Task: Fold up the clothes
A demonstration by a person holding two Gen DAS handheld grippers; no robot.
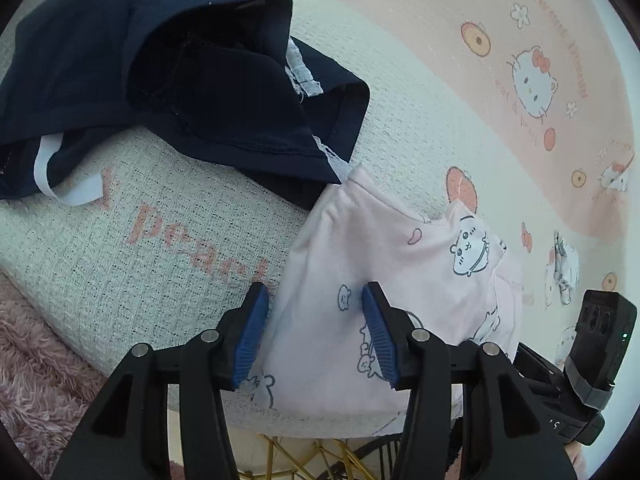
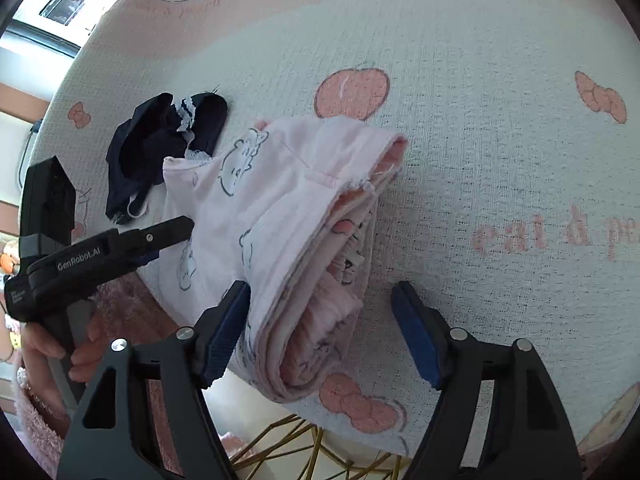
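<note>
Both claws hang spread over the desk's near edge. Between my left claw (image 1: 312, 300) and right claw (image 2: 320, 300) lies the pink garment (image 2: 280, 216), already bundled in layers, its long axis running from 6 toward 11 o'clock in the right view. Its open layered edge faces my right claw, which looks nearer. At 10 o'clock the crumpled navy garment (image 1: 160, 80) touches its far corner; nothing else blocks the cloth-covered desk (image 2: 500, 140).

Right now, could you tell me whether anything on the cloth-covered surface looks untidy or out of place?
Yes: the navy garment lies crumpled and unfolded behind the pink garment, its white lace trim twisted up. The pink one is folded, but its layers splay open at the near edge.
</note>
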